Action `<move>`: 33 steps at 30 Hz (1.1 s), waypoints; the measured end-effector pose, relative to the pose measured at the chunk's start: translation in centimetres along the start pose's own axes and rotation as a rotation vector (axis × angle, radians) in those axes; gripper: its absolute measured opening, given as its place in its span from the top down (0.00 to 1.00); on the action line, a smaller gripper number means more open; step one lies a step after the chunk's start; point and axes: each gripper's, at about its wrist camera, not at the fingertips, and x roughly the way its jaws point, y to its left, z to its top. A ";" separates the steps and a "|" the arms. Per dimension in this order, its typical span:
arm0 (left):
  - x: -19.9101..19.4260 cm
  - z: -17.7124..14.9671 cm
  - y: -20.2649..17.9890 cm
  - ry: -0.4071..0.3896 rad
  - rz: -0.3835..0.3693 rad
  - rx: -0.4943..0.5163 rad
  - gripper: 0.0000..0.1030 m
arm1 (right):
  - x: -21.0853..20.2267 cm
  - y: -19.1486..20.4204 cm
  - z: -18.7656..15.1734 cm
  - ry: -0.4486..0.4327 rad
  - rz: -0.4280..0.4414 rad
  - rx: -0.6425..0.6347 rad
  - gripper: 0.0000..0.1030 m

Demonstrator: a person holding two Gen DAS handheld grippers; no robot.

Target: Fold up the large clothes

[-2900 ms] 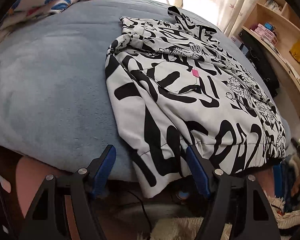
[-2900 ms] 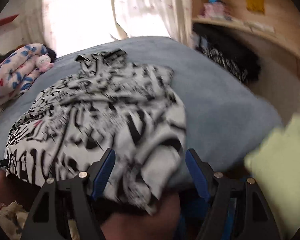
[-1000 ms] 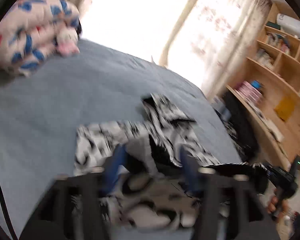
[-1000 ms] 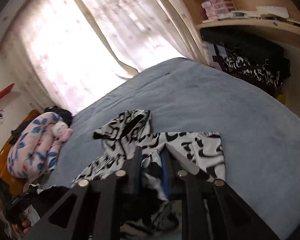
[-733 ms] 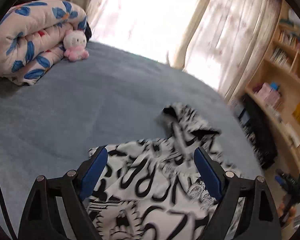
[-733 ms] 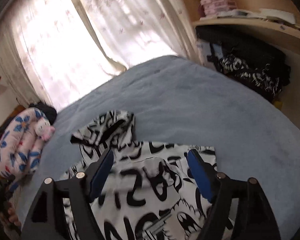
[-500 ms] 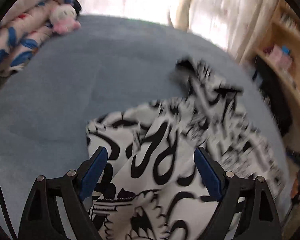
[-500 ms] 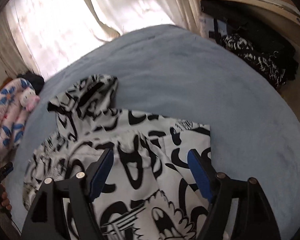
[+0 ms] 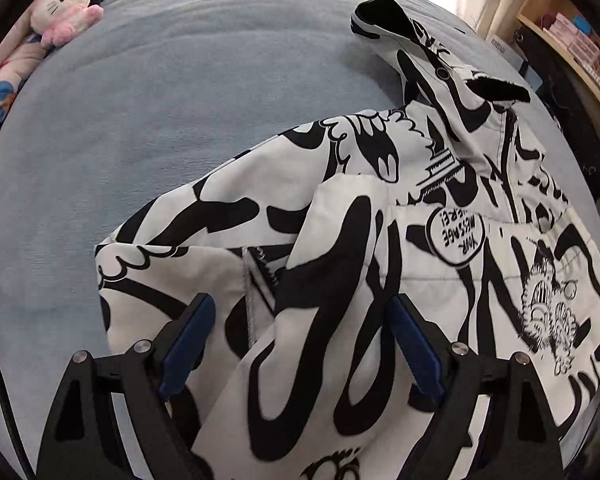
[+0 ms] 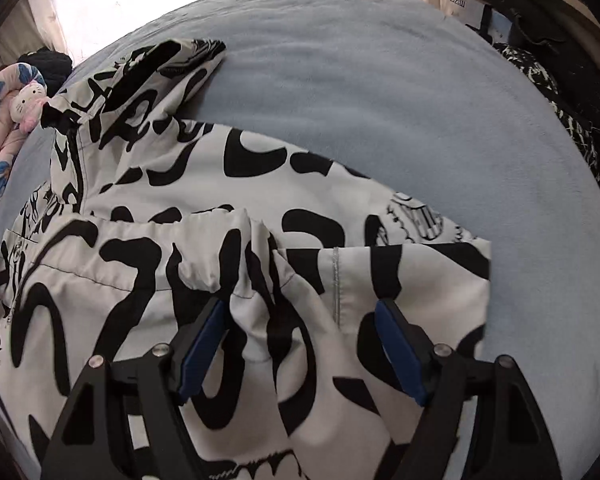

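- Spread jaws on both the left gripper [image 9: 300, 340] and right gripper [image 10: 300, 340], pinching nothing.
- Black-and-white hooded jacket [image 9: 380, 240] lies on the blue bed [image 9: 160, 100], bottom section folded over.
- Next likely needs regripping an edge for another fold.

Blue bed [image 9: 188, 92] carries patterned jacket [image 9: 380, 240], plush toy [image 9: 64, 6].

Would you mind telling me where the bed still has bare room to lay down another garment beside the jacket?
The widest bare stretch of blue bedcover lies left of the jacket, up to the plush toy. A second runs right of the jacket, toward the dark clothes at the edge. The near middle is crowded: both open tongs, left and right, hover over folded cloth.
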 end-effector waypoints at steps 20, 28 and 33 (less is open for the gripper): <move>-10.5 1.4 -3.2 -0.416 0.285 -0.060 0.96 | -8.9 3.4 1.5 -0.411 -0.176 0.068 0.94; 1.9 2.0 1.2 -0.260 0.303 -0.174 0.94 | 4.1 5.0 2.9 -0.195 -0.332 -0.051 0.92; 1.5 2.3 3.5 -0.257 0.180 -0.232 0.91 | 3.6 3.5 3.4 -0.164 -0.262 -0.012 0.87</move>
